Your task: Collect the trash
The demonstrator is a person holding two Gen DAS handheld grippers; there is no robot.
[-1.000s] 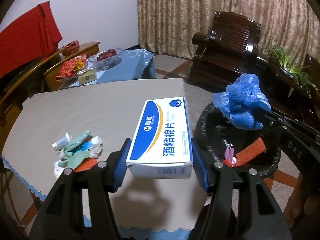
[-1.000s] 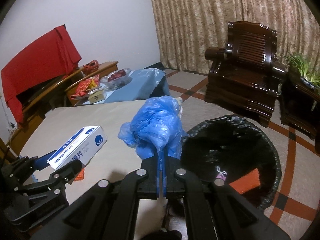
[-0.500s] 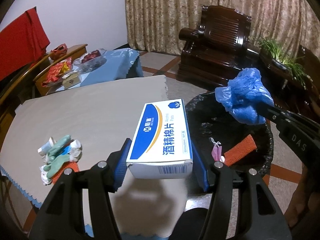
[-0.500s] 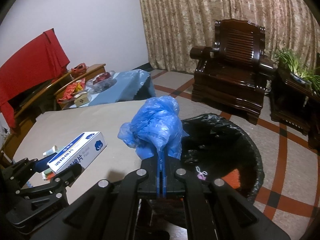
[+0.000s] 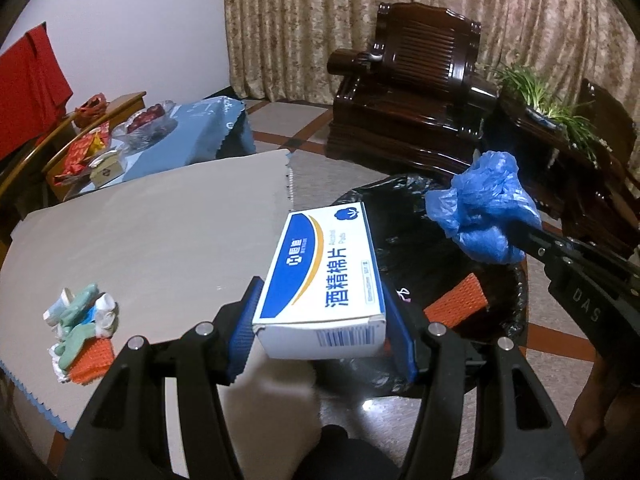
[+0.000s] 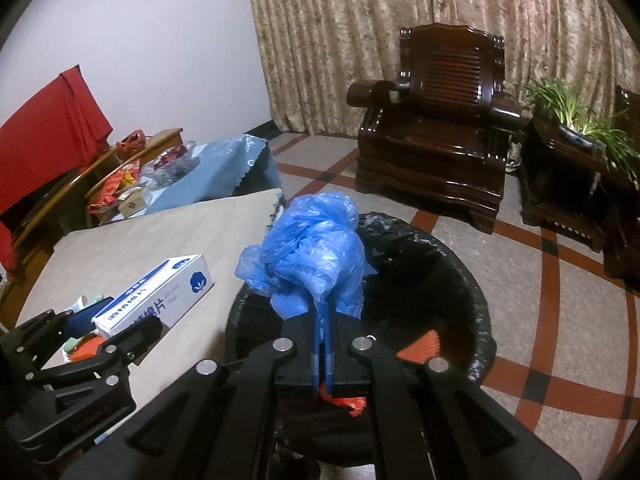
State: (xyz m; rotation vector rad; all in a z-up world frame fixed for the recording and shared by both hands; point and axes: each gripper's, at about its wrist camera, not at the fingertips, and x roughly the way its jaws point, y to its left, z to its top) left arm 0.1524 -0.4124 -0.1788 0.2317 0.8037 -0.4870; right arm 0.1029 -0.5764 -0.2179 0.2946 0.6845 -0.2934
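Left to right, left wrist view: a heap of scraps [image 5: 80,326] lies near the table's [image 5: 160,236] front left corner. It sits farther left in the frame than a second ago. The left gripper [image 5: 322,328] is clamped half-wide on the box [image 5: 324,276] across its short sides. The box, earlier wholly over the table, now hangs past the table's right edge, partly over the bin [image 5: 496,312]. An orange mesh piece [image 5: 456,306] lies inside the bin. The right gripper [image 6: 322,316], its jaws pressed together, pinches the blue bag [image 6: 316,252]. In the right wrist view the bag now hangs over the bin's near left rim, where before it was over the table edge.
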